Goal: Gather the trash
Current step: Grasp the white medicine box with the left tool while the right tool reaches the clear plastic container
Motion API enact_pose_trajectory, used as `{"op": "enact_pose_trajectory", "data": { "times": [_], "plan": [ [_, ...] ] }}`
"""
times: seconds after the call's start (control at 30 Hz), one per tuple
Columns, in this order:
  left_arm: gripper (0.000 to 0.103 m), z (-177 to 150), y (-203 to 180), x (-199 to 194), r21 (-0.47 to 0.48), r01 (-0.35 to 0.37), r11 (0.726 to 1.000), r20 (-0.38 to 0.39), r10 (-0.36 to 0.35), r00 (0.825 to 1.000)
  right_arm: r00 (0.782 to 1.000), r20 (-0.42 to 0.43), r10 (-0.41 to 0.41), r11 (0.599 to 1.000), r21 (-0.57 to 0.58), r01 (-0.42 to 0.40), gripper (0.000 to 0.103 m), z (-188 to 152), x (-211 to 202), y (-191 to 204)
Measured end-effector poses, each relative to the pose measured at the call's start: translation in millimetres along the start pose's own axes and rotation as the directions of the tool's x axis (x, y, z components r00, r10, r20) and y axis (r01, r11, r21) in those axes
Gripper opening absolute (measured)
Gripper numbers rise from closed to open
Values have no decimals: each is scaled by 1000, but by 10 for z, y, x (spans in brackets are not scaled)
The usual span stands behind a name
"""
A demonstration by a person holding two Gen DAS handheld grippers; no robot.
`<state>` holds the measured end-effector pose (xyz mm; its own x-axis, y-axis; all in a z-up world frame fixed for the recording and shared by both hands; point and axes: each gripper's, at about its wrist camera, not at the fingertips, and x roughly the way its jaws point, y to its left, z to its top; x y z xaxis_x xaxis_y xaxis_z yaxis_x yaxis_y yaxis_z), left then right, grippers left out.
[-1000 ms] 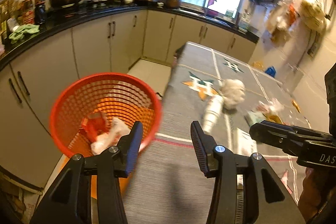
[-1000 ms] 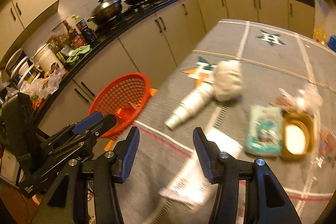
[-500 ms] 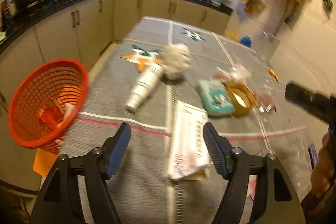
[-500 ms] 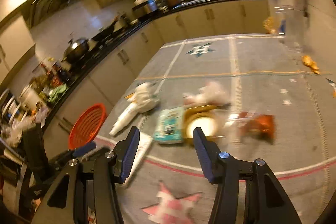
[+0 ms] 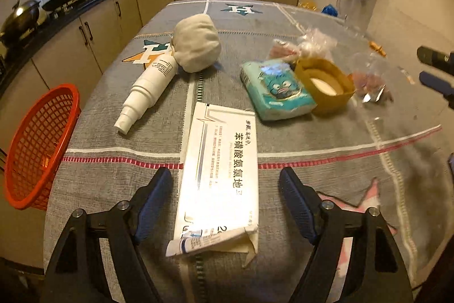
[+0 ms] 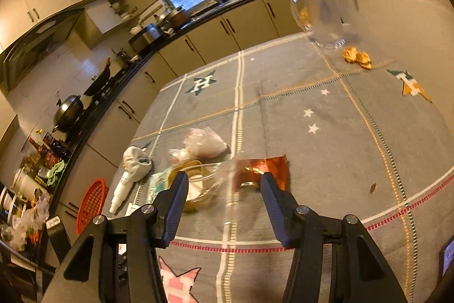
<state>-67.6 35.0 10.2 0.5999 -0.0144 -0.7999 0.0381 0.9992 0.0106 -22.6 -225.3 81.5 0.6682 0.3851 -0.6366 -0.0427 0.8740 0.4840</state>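
My left gripper [image 5: 225,189] is open, its fingers on either side of a flattened white medicine box [image 5: 220,175] on the grey tablecloth. Beyond lie a white bottle [image 5: 147,93], a crumpled grey cloth ball [image 5: 197,43], a teal tissue pack [image 5: 276,90], a gold tape roll [image 5: 323,85] and clear plastic wrappers [image 5: 309,43]. My right gripper [image 6: 224,186] is open above a red-orange foil wrapper [image 6: 262,169] and clear plastic. The orange basket [image 5: 37,144] stands off the table's left edge.
A glass jug [image 6: 323,16] and orange peel scraps [image 6: 357,58] sit at the table's far end. Kitchen counters with pots and a wok [image 5: 20,16] run along the left and back. The wall is on the right.
The left gripper swung from the basket over to the table and now straddles the white box. The right gripper moved right and forward to the foil wrapper.
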Motion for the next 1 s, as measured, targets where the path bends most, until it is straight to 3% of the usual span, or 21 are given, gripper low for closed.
{"op": "enact_pose_trajectory", "data": {
  "times": [0.1,0.3,0.5,0.57,0.63,0.73,1.0],
  "plan": [
    [53,0,-12,-9,8,-24,1000,17,24,1000,1000,-6,-11,1000,11,11,57,26,81,-22],
    [52,-8,75,-44,-34,0,999,46,2,999,999,-39,14,999,53,-12,59,97,265,-46],
    [52,18,115,-32,-49,22,999,43,-19,999,998,-63,-28,997,63,32,59,229,496,0],
    [52,17,125,-36,-46,24,999,45,-22,999,995,-76,-57,997,46,61,53,260,563,43],
    [52,17,131,-37,-45,29,999,46,-27,999,990,-104,-93,995,16,95,38,259,639,83],
    [52,16,111,-27,-43,31,999,47,-29,998,982,-129,-141,990,-4,142,25,192,672,72],
    [52,16,99,-36,-38,37,999,55,-35,998,985,-87,-149,984,-111,139,18,-135,303,64]
  ]
}}
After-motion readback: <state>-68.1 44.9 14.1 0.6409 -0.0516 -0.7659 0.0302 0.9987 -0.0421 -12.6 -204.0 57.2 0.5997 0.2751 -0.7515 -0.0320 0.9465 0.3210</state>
